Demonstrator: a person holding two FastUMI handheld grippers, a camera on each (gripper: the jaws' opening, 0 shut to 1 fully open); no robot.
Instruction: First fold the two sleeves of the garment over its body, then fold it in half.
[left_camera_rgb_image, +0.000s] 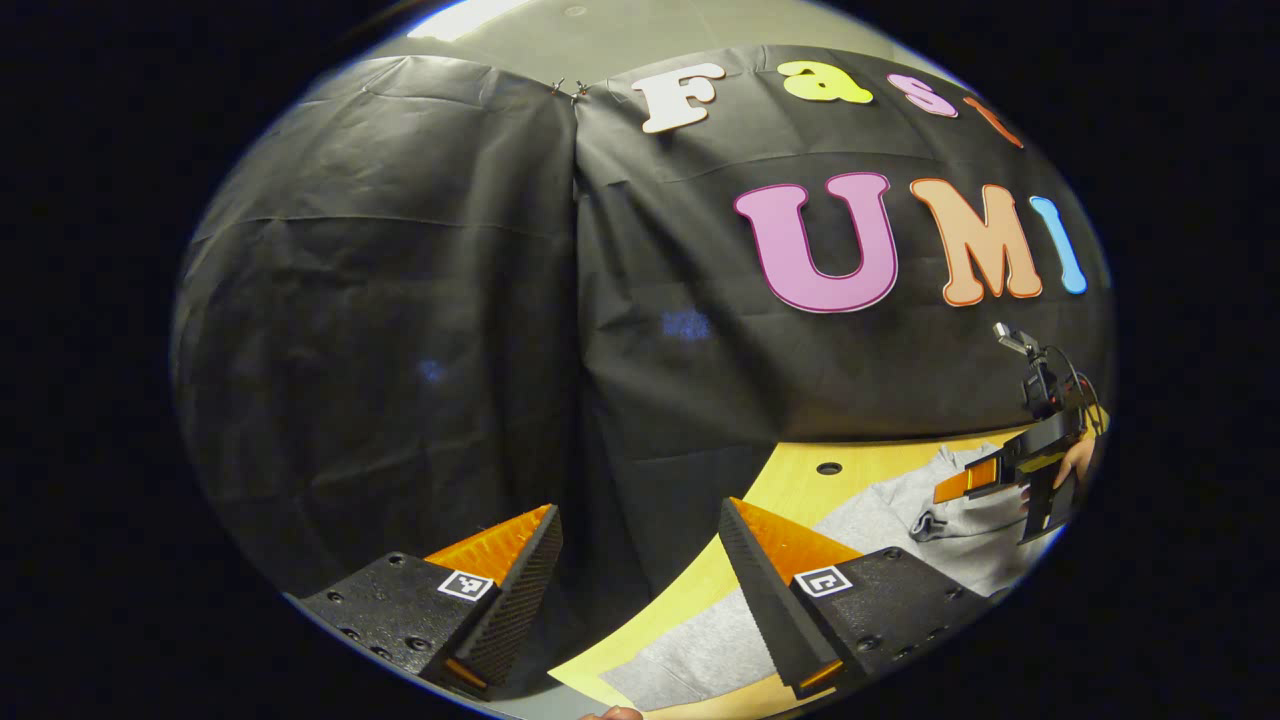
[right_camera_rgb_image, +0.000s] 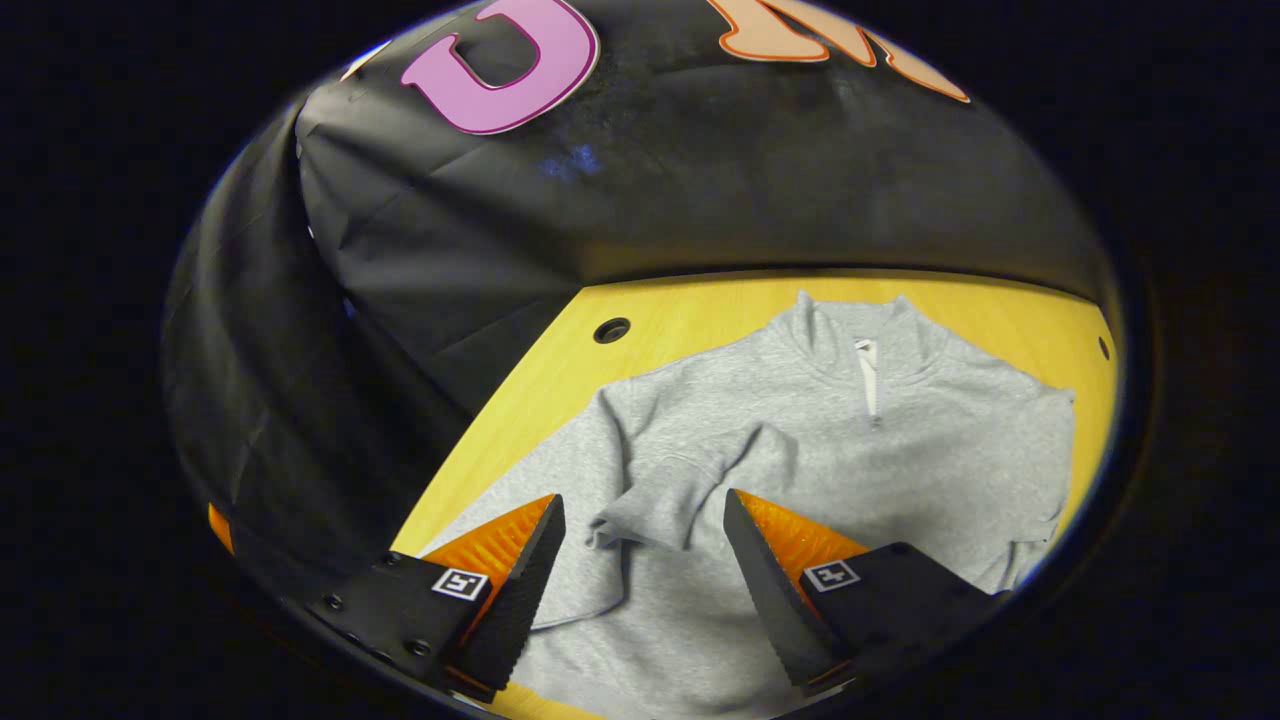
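A grey zip-neck sweatshirt (right_camera_rgb_image: 860, 450) lies flat on the yellow table (right_camera_rgb_image: 700, 310), collar toward the wall. Its left-hand sleeve (right_camera_rgb_image: 680, 490) is folded across the body, the cuff ending between my right gripper's fingers. My right gripper (right_camera_rgb_image: 645, 525) hovers open over that cuff, holding nothing. In the left gripper view my left gripper (left_camera_rgb_image: 640, 540) stands open over the table's near corner, with the sweatshirt's hem (left_camera_rgb_image: 700, 650) under its right finger. Far right there, a hand (left_camera_rgb_image: 1082, 460) holds the right gripper (left_camera_rgb_image: 985, 480) above the sweatshirt (left_camera_rgb_image: 900, 520).
The table (left_camera_rgb_image: 790, 490) has a round cable hole (right_camera_rgb_image: 611, 330) near its back left corner and a second small hole (right_camera_rgb_image: 1103, 347) at the right. Black cloth walls (left_camera_rgb_image: 400, 330) close in the back and left sides. The table edge (left_camera_rgb_image: 580, 675) runs below my left gripper.
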